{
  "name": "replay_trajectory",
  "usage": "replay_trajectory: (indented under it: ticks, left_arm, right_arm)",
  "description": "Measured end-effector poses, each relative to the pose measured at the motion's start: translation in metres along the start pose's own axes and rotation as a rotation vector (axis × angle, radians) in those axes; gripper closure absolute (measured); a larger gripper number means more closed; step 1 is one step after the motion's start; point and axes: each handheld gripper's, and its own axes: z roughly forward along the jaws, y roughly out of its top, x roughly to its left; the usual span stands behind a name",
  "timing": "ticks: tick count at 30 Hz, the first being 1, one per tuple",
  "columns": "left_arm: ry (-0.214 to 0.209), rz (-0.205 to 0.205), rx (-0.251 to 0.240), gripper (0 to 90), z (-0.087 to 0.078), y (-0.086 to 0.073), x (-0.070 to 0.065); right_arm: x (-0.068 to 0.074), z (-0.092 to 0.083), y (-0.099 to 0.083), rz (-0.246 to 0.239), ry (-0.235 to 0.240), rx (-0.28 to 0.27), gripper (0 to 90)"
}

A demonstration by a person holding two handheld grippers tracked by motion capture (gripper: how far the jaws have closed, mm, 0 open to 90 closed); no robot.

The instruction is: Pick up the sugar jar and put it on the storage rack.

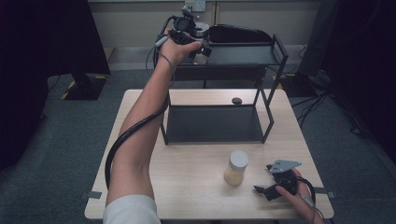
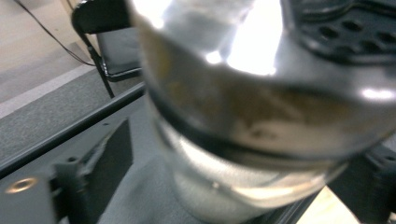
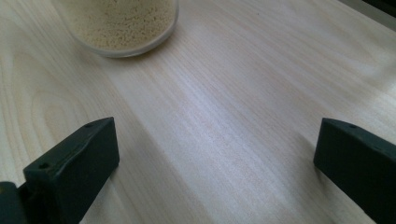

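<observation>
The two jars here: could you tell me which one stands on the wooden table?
The jar of pale grains, beside the right tool; the other jar is on the black shelf's top tier.

A light wooden tabletop [image 1: 196, 186] filled the lower centre of the high view, on grey carpet [image 1: 42, 186]. A jar of pale grains [image 1: 236, 168] with a grey lid stood upright at lower centre. A small dark oval object [image 1: 236, 101] lay near the tabletop's far edge. A black bag [image 1: 238, 34] rested at upper centre. Cables [image 1: 322, 100] trailed across the floor at right.
</observation>
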Motion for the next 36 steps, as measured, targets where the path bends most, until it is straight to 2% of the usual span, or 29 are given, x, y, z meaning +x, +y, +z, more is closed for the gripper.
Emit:
replay_trajectory:
  ticks: [7, 12, 18, 26, 29, 33, 36]
  left_arm:
    - [-0.033, -0.023, -0.031, 0.8, -0.008, -0.017, -0.002]
    - [-0.054, -0.017, -0.064, 1.1, -0.017, -0.032, -0.005]
    - [-0.071, -0.008, -0.081, 1.7, -0.025, -0.047, -0.010]
    - [-0.112, -0.009, -0.105, 1.8, -0.025, -0.071, -0.009]
    - [-0.109, 0.001, -0.138, 1.6, -0.025, -0.082, -0.011]
    - [-0.110, 0.012, -0.165, 1.4, -0.029, -0.090, -0.012]
    - [-0.140, 0.008, -0.166, 1.7, -0.032, -0.092, -0.010]
  right_arm:
    - [0.000, 0.000, 0.000, 0.000, 0.000, 0.000, 0.0]
    - [0.000, 0.000, 0.000, 0.000, 0.000, 0.000, 0.0]
    - [0.000, 0.000, 0.000, -0.002, -0.001, -0.001, 0.0]
    - [0.000, 0.000, 0.000, -0.001, -0.001, -0.002, 0.0]
    - [0.000, 0.000, 0.000, -0.001, -0.001, -0.002, 0.0]
    - [0.000, 0.000, 0.000, -0.001, -0.001, -0.002, 0.0]
    - [0.000, 0.000, 0.000, -0.001, -0.001, -0.002, 0.0]
